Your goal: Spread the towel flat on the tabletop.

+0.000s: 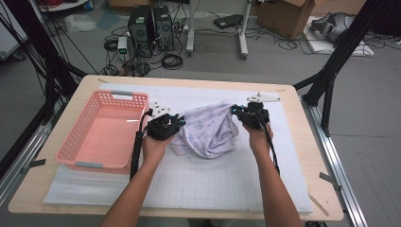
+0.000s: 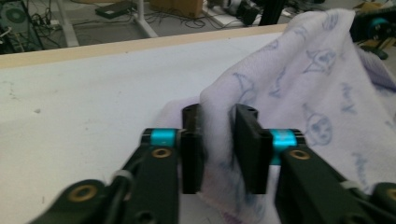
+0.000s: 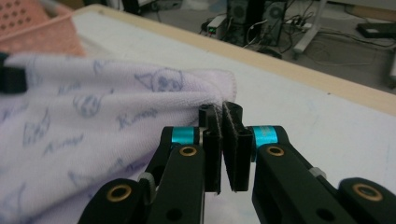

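Note:
A white towel with a pale blue print [image 1: 208,130] hangs in a sag between my two grippers above the white mat [image 1: 203,179]. My right gripper [image 1: 235,111] is shut on the towel's hemmed corner [image 3: 219,100], with the jaws nearly together in the right gripper view [image 3: 222,126]. My left gripper [image 1: 182,122] is at the towel's left end. In the left gripper view a fold of the towel [image 2: 317,93] stands between its jaws [image 2: 218,140], which stand apart and do not clamp it.
A pink plastic basket [image 1: 75,127] sits empty at the left of the mat, close to my left hand; its rim [image 3: 37,28] appears in the right gripper view. Beyond the table's far edge are computer towers [image 1: 151,28], cables and black frame legs.

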`<act>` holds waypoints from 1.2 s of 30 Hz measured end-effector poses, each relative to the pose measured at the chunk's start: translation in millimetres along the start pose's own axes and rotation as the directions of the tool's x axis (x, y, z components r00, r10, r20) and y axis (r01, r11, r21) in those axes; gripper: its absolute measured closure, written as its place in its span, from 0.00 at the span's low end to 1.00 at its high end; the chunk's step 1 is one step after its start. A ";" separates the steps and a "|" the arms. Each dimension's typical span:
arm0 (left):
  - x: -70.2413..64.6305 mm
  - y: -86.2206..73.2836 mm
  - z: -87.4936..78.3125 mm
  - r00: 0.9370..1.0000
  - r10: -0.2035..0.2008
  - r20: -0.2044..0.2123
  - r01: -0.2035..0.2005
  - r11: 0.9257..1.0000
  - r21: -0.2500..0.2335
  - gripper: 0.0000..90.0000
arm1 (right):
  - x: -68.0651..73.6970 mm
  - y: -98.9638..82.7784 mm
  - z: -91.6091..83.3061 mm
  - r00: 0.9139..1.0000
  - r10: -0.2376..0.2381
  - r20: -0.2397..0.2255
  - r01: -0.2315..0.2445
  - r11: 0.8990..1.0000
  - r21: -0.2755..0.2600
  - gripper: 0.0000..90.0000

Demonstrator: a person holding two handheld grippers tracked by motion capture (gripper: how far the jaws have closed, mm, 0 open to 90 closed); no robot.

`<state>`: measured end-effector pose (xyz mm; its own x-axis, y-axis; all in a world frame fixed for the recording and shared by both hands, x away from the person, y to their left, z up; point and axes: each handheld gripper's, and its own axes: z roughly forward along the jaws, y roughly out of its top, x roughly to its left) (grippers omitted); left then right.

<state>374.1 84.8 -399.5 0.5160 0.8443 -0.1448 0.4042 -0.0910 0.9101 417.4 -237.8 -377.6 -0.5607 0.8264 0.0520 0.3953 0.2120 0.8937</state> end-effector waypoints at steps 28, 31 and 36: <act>-58.9 -41.1 9.2 0.948 0.156 0.276 -0.216 0.955 0.204 0.38 | -39.2 -60.0 -74.7 0.998 0.020 0.058 -0.026 0.995 0.096 0.64; -68.9 -45.0 18.5 0.946 0.213 0.244 -0.269 0.937 0.222 0.42 | -33.5 -80.3 -67.2 1.000 0.012 -0.012 -0.009 0.983 0.184 0.59; -65.5 -43.3 19.0 0.955 0.198 0.223 -0.243 0.950 0.197 0.82 | -6.0 -94.4 -42.1 0.991 -0.024 -0.133 0.058 0.965 0.255 0.49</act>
<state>337.1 23.4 -436.8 0.7406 0.6704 -0.0448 0.4078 -0.3955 0.8230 352.8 -284.8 -443.6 -0.6618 0.7444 0.0888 0.5344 0.3854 0.7522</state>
